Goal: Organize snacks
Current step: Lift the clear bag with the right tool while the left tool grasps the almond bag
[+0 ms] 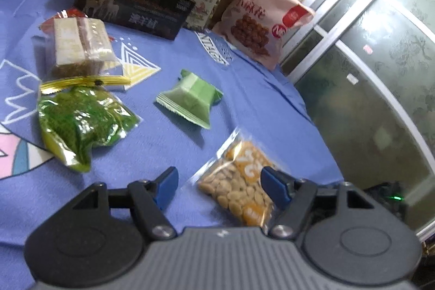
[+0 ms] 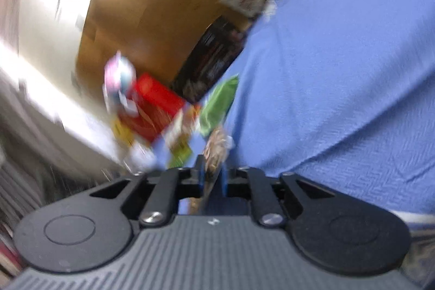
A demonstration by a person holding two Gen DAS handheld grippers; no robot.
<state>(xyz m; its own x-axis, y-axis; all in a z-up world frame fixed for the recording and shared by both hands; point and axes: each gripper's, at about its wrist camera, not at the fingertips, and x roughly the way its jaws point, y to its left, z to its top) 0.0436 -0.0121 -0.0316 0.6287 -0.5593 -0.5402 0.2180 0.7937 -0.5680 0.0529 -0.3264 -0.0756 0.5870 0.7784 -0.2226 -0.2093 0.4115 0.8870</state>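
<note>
In the left wrist view several snacks lie on a blue tablecloth [image 1: 252,105]. A clear bag of peanuts [image 1: 233,186] lies nearest, between the fingers of my left gripper [image 1: 220,188], which is open; its right finger overlaps the bag's edge and the left finger stands apart from it. Farther off lie a small green packet [image 1: 190,97], a green-filled bag [image 1: 81,121] and a wrapped cake slab [image 1: 78,42]. The right wrist view is blurred: my right gripper [image 2: 212,167] is shut on a small brownish clear-wrapped packet [image 2: 216,143] over the cloth [image 2: 339,72].
At the cloth's far side stand a black box [image 1: 130,4], a gold-lidded jar [image 1: 204,2] and a pink snack bag [image 1: 258,26]. The table edge drops off at the right toward glass doors [image 1: 380,72]. The right wrist view shows a cardboard box [image 2: 141,26], a red box [image 2: 155,105] and a green packet [image 2: 220,102].
</note>
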